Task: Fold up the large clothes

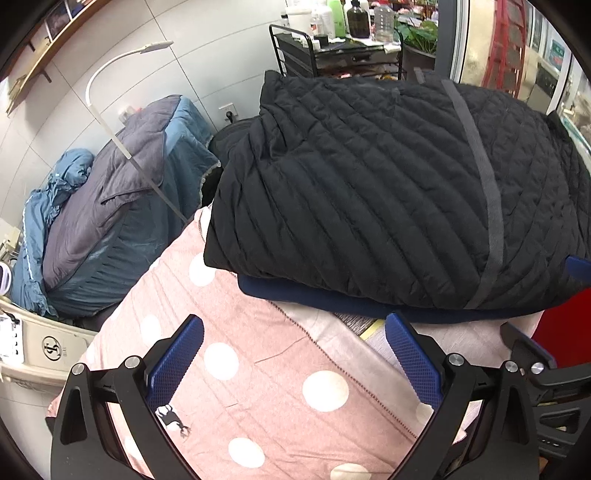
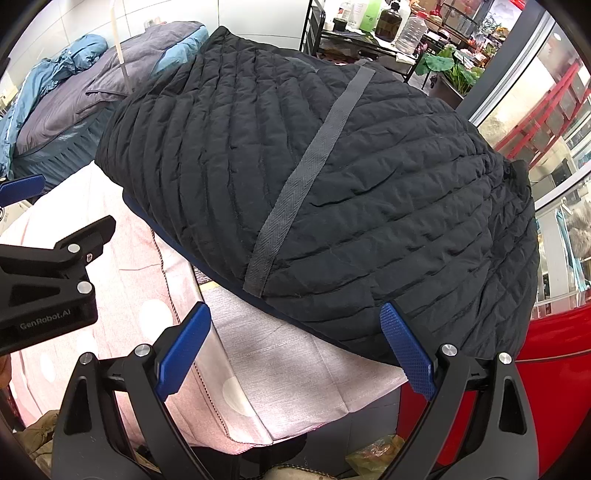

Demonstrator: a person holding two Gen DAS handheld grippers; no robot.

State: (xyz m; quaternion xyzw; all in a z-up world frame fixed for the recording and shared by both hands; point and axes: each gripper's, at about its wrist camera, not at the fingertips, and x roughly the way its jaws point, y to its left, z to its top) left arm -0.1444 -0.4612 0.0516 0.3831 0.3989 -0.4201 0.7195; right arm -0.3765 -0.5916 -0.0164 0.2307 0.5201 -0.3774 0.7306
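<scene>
A black quilted jacket [image 1: 388,192] [image 2: 332,192] lies folded into a thick bundle on a pink polka-dot sheet [image 1: 240,369] [image 2: 129,258], with a grey strap [image 1: 487,206] [image 2: 314,155] running across its top. A navy garment [image 1: 332,299] shows beneath its near edge. My left gripper [image 1: 295,325] is open just short of the bundle's near edge, holding nothing. My right gripper [image 2: 295,314] is open too, its right fingertip [image 2: 395,317] at the jacket's near edge. The left gripper's body [image 2: 55,280] appears at the left of the right wrist view.
A pile of blue and grey bedding [image 1: 110,206] [image 2: 66,92] lies to the left with a white lamp arm [image 1: 110,74] over it. Behind stands a black cart [image 1: 332,48] [image 2: 369,33] with bottles. A red object [image 2: 480,369] sits at the right beside the table.
</scene>
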